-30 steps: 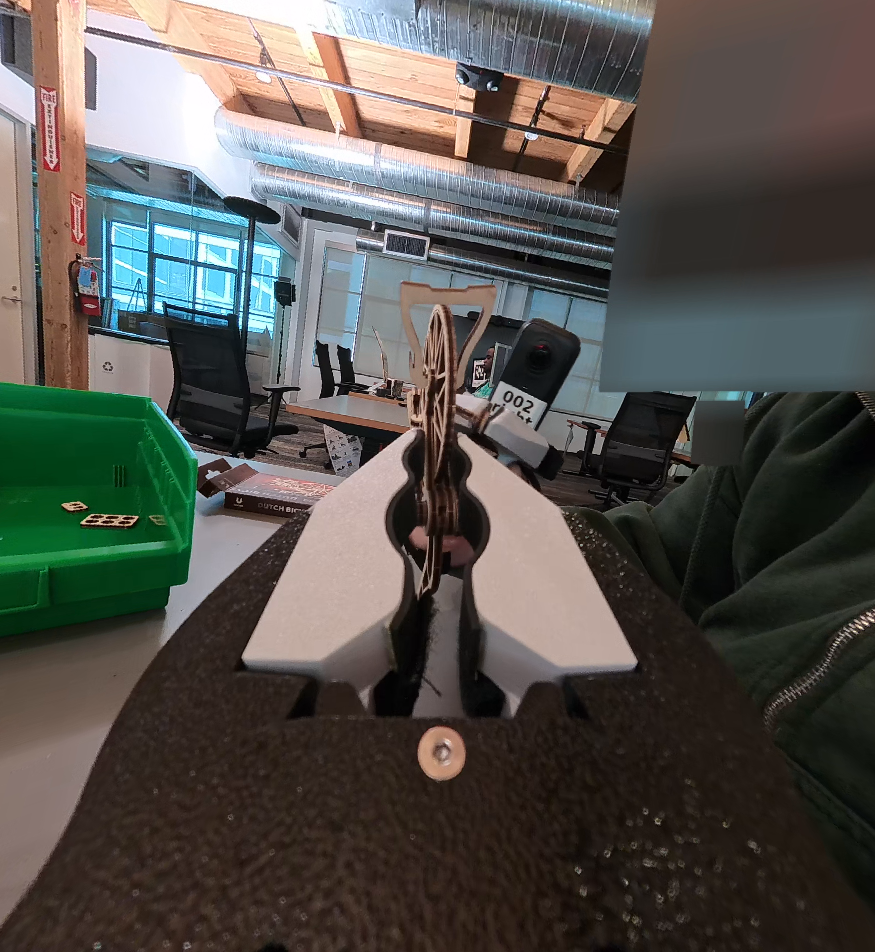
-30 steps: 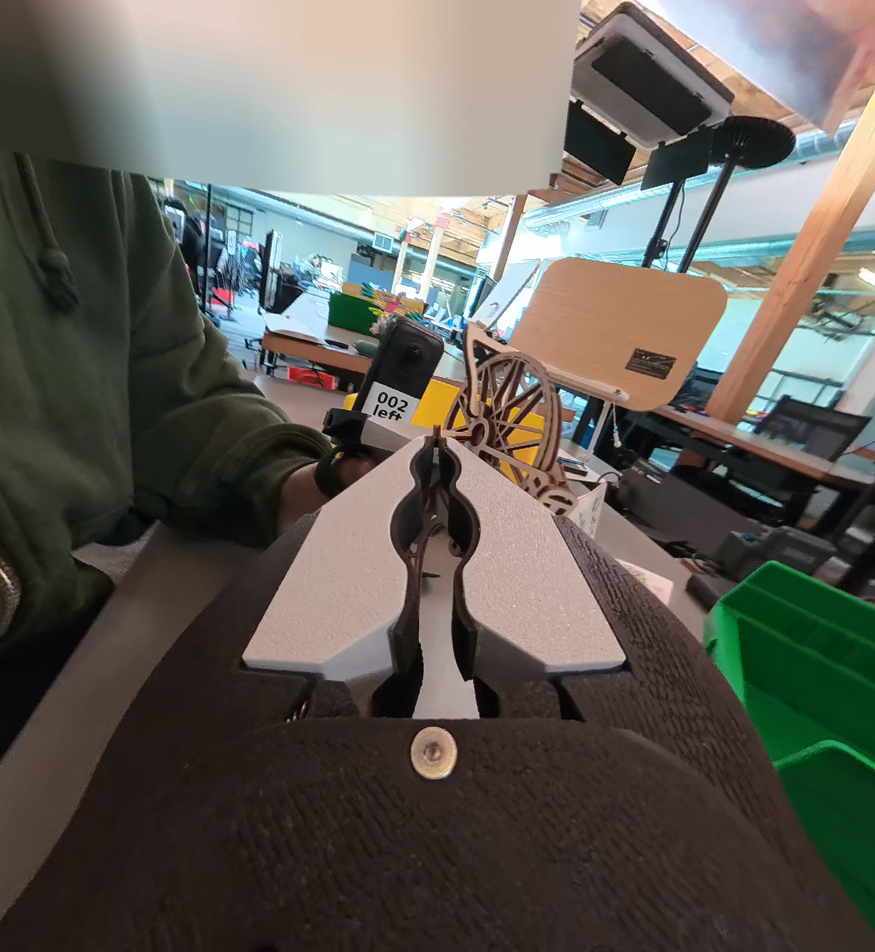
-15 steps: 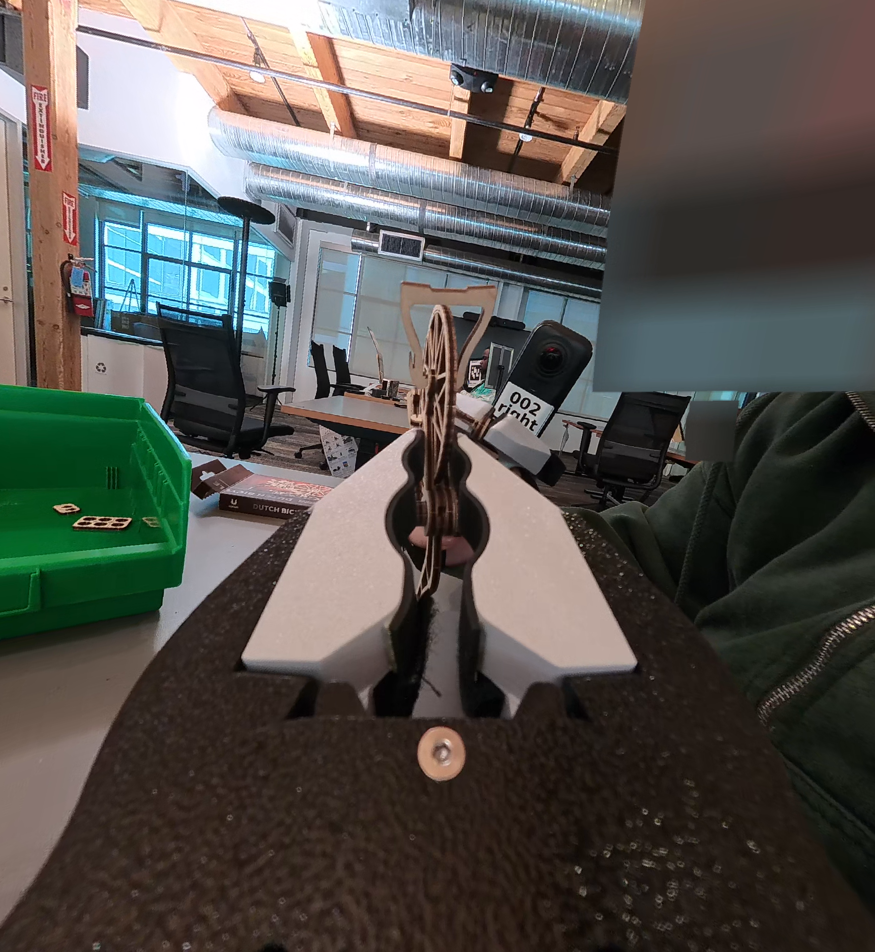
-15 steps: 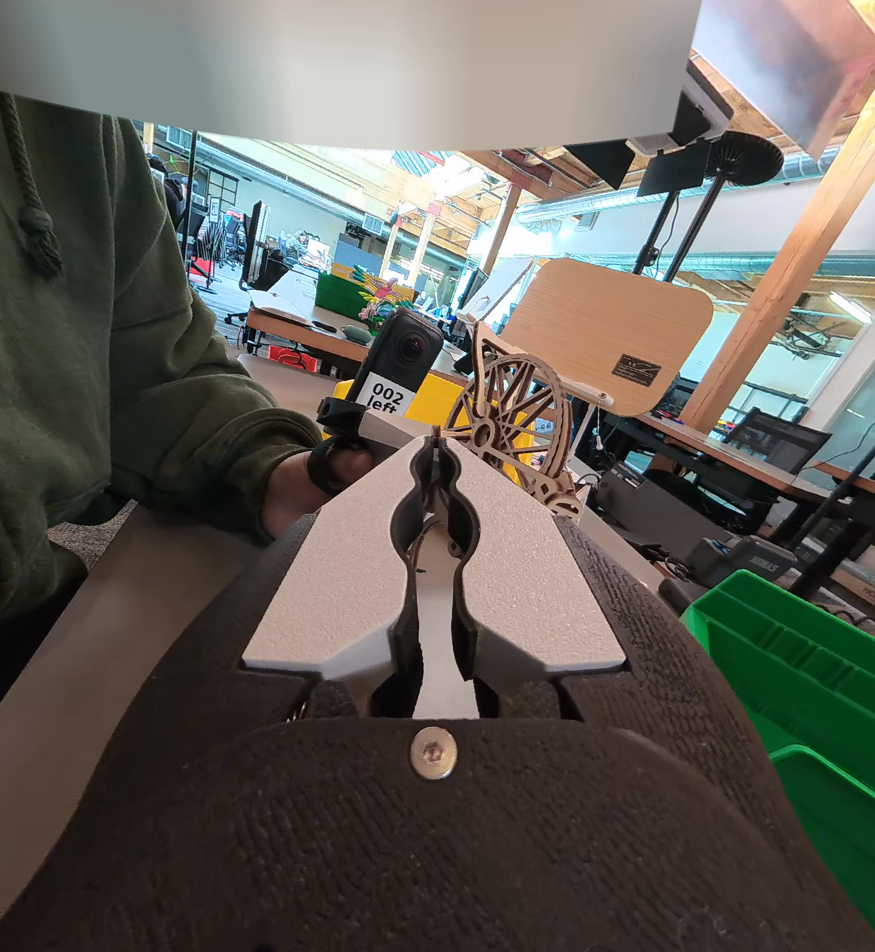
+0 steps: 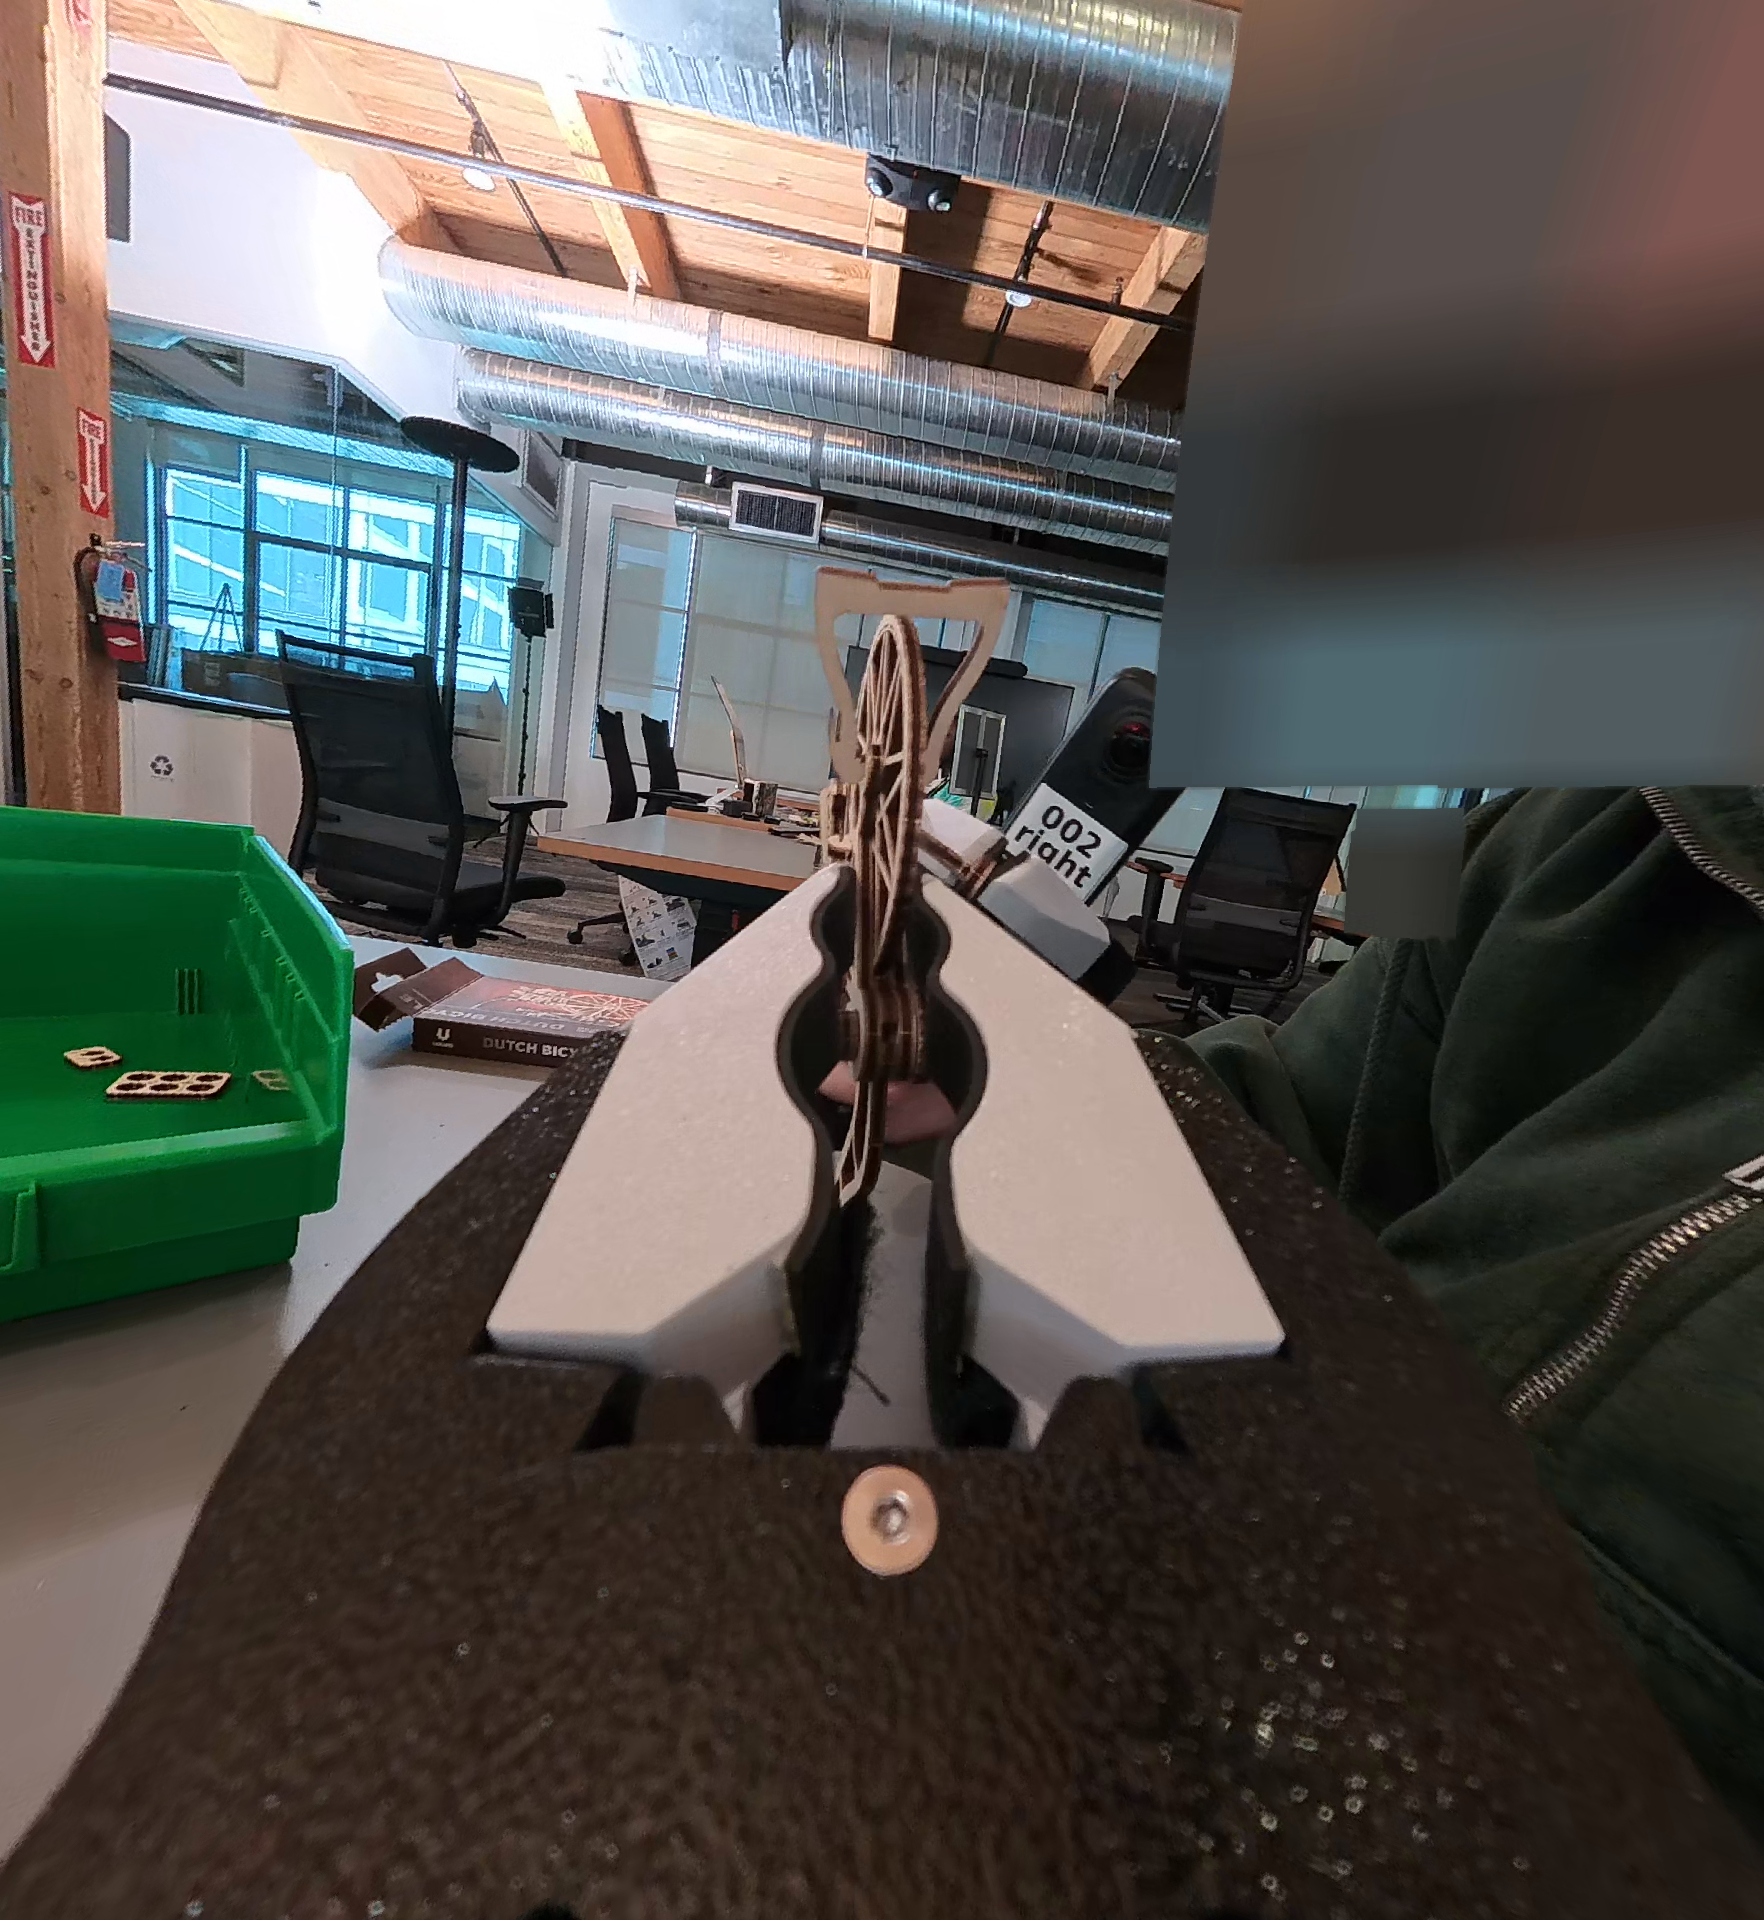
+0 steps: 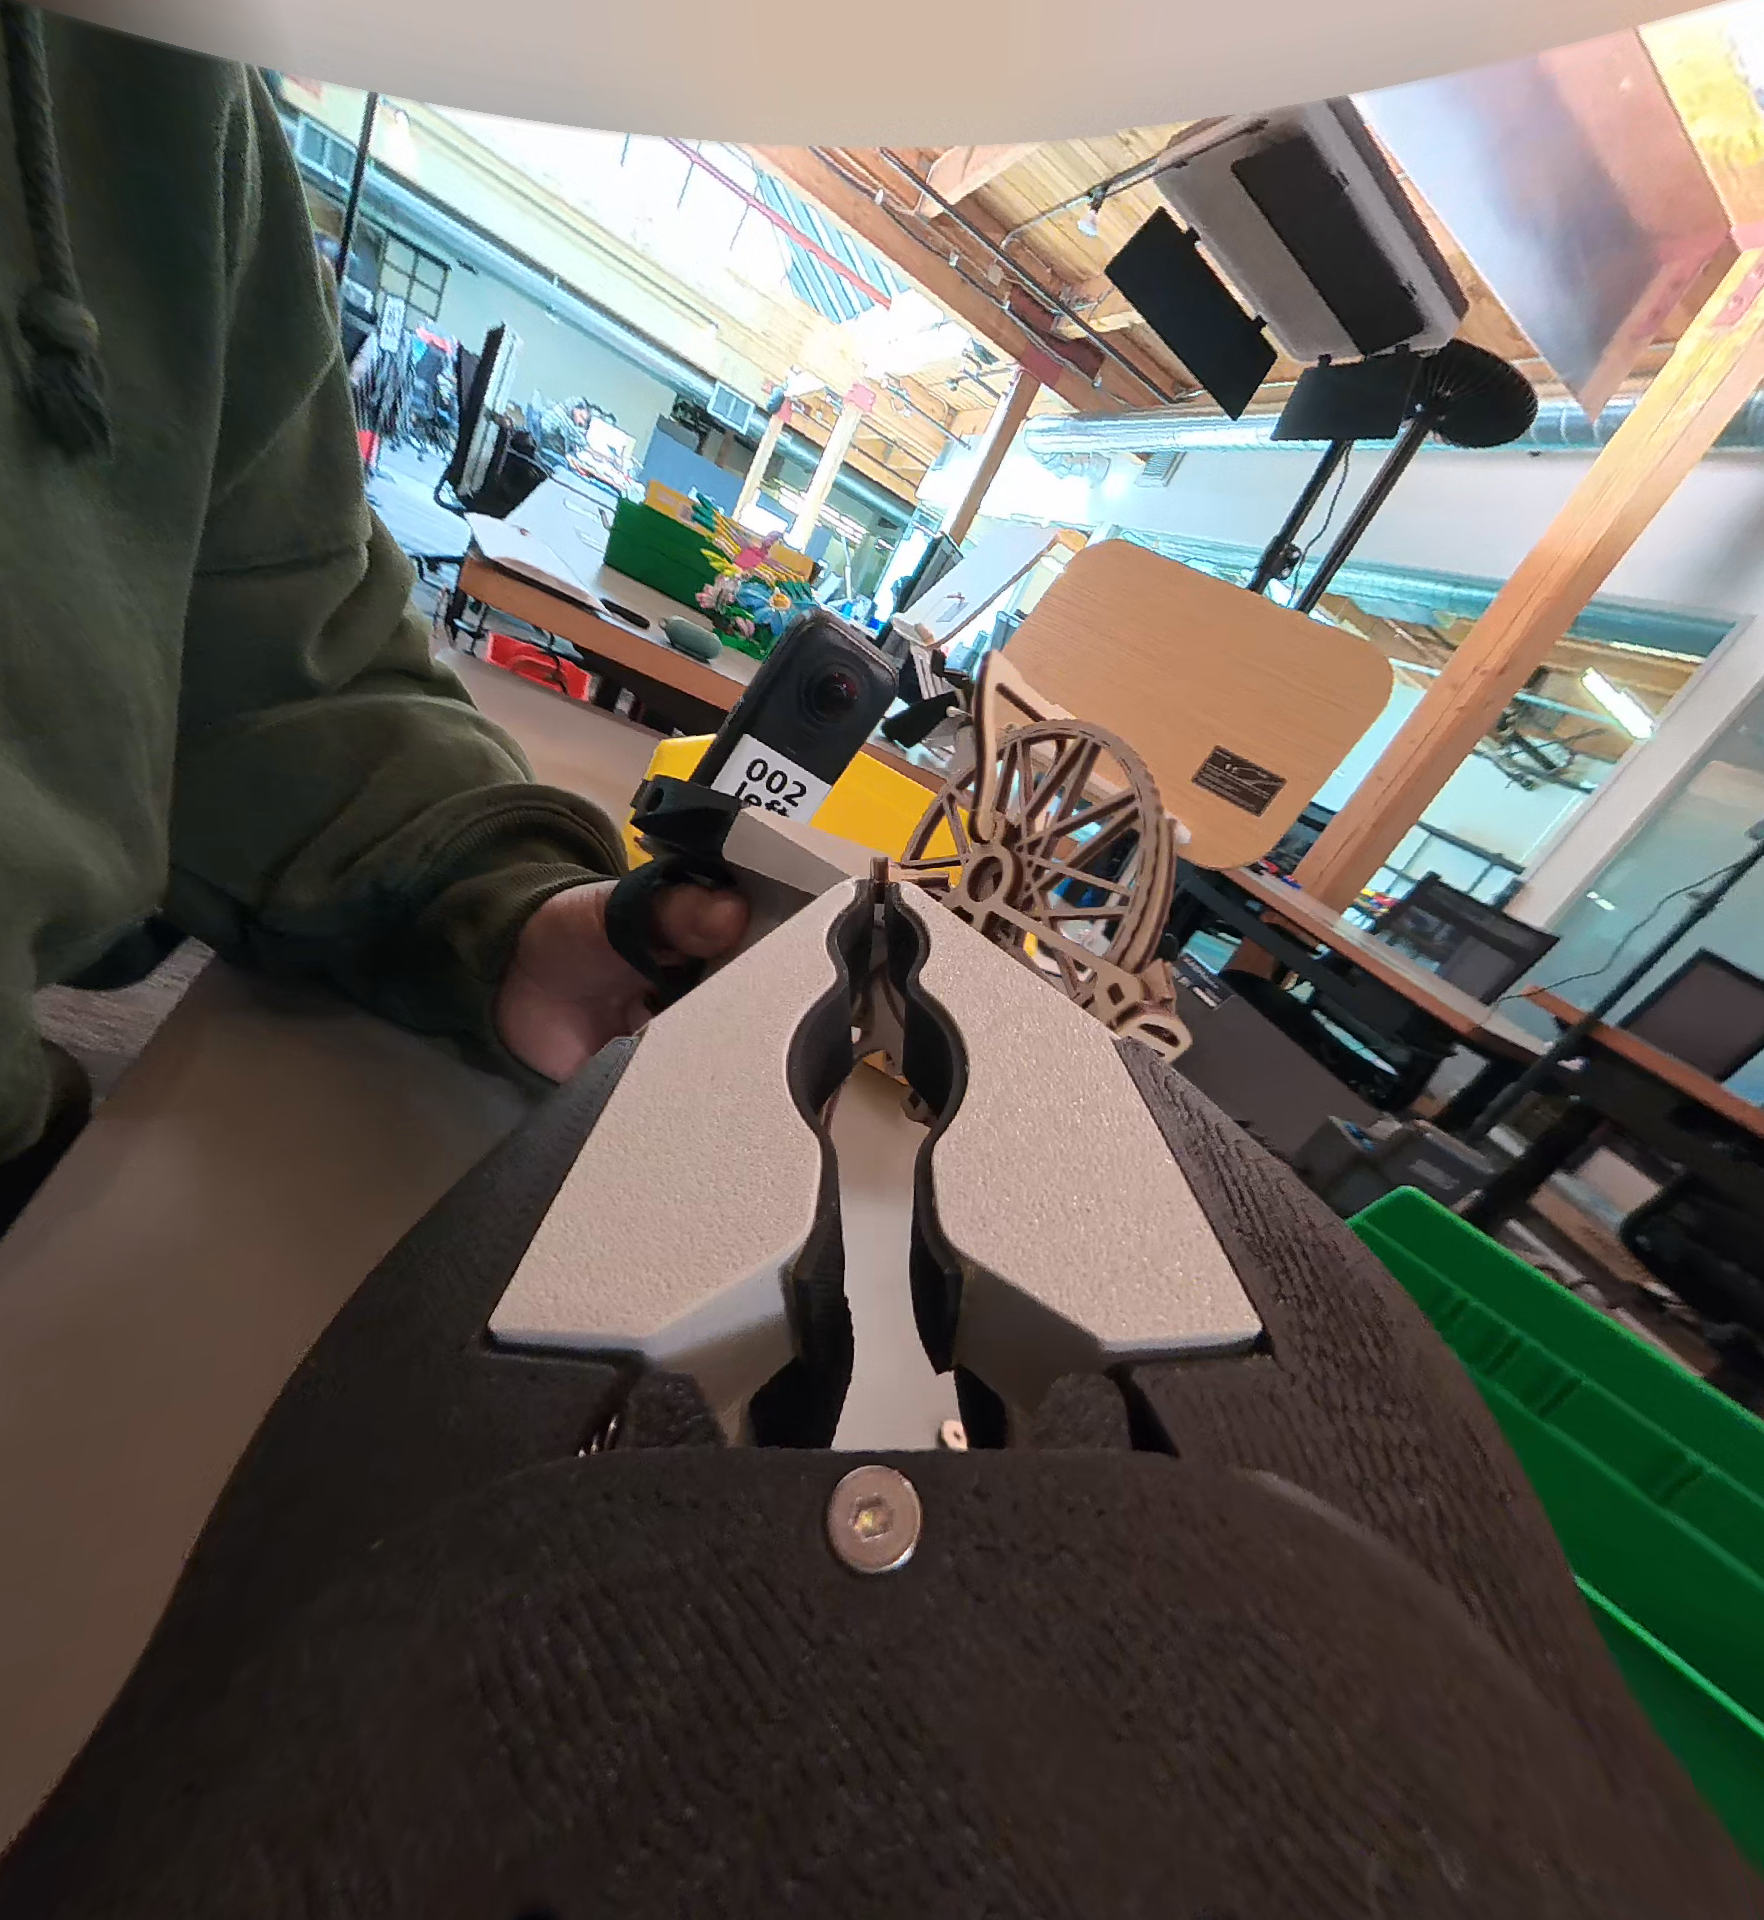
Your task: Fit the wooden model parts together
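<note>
My left gripper (image 5: 883, 894) is shut on a wooden spoked wheel assembly (image 5: 883, 790), seen edge-on and upright, with a wooden fork piece (image 5: 909, 613) over its top. In the right wrist view the same wheel (image 6: 1049, 831) shows side-on, just beyond my right gripper (image 6: 880, 894). The right gripper is shut on a small thin wooden part (image 6: 878, 878) whose tip sits next to the wheel's hub. The right gripper also shows in the left wrist view (image 5: 1039, 904), close behind the wheel. Whether the part touches the wheel is hidden.
A green bin (image 5: 265, 1049) on the grey table holds a few small wooden pieces (image 5: 166, 1086). A dark model box (image 5: 525, 1023) lies behind it. Another green bin (image 6: 1636, 1475) is at the right. A person in a green hoodie (image 5: 1584, 1091) sits close. The grippers are tip to tip, or close to it.
The right gripper has tilted, so its view of the room has rolled, and it stays by the wheel hub. The left gripper and wheel have barely moved.
</note>
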### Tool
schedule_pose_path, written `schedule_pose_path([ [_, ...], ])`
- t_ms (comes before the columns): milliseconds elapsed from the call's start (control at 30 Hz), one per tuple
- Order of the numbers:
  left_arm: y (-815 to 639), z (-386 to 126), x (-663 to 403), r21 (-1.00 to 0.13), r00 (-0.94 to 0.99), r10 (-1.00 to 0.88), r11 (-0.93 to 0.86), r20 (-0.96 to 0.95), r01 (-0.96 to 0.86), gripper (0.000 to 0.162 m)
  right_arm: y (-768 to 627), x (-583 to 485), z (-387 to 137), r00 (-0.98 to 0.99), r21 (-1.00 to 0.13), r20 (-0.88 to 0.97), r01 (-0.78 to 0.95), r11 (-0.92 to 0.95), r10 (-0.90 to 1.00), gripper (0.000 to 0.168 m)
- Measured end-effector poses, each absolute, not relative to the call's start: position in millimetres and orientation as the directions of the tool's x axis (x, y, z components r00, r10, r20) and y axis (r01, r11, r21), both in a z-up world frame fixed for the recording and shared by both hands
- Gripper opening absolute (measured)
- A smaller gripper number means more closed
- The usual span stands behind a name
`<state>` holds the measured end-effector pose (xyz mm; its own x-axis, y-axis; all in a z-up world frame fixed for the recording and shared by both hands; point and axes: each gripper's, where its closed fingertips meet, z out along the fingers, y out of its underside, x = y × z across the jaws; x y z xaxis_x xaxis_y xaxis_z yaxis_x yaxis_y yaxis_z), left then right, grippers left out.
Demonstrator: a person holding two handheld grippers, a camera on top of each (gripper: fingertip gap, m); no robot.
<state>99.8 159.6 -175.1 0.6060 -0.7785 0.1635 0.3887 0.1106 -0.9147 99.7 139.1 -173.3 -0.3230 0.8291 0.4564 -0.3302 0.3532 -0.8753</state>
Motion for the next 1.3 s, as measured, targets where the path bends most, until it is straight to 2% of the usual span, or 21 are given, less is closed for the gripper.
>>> schedule_pose_path([
  [633, 159.7, -175.3, 99.4, -0.914, 0.608, -0.777, 0.11, 0.166, 0.39, 0.006, 132.3, 99.3, -171.0, -0.302, -0.868, 0.471, -0.326, 0.375, 0.829, 0.0],
  [833, 161.3, -177.4, 99.3, -0.921, 0.624, -0.765, 0.113, 0.16, 0.374, 0.006, 142.0, 102.4, -161.8, -0.416, -0.943, 0.267, -0.299, 0.146, 0.87, 0.0],
  [1067, 166.1, -180.4, 94.1, -0.927, 0.661, -0.733, 0.115, 0.163, 0.357, 0.006, 151.7, 98.7, -160.7, -0.54, -0.972, 0.021, -0.208, -0.109, 0.841, 0.0],
  [1300, 172.2, -186.3, 89.4, -0.942, 0.702, -0.693, 0.104, 0.161, 0.318, 0.006, 159.3, 91.3, -169.7, -0.567, -0.971, -0.124, -0.1, -0.218, 0.814, 0.0],
])
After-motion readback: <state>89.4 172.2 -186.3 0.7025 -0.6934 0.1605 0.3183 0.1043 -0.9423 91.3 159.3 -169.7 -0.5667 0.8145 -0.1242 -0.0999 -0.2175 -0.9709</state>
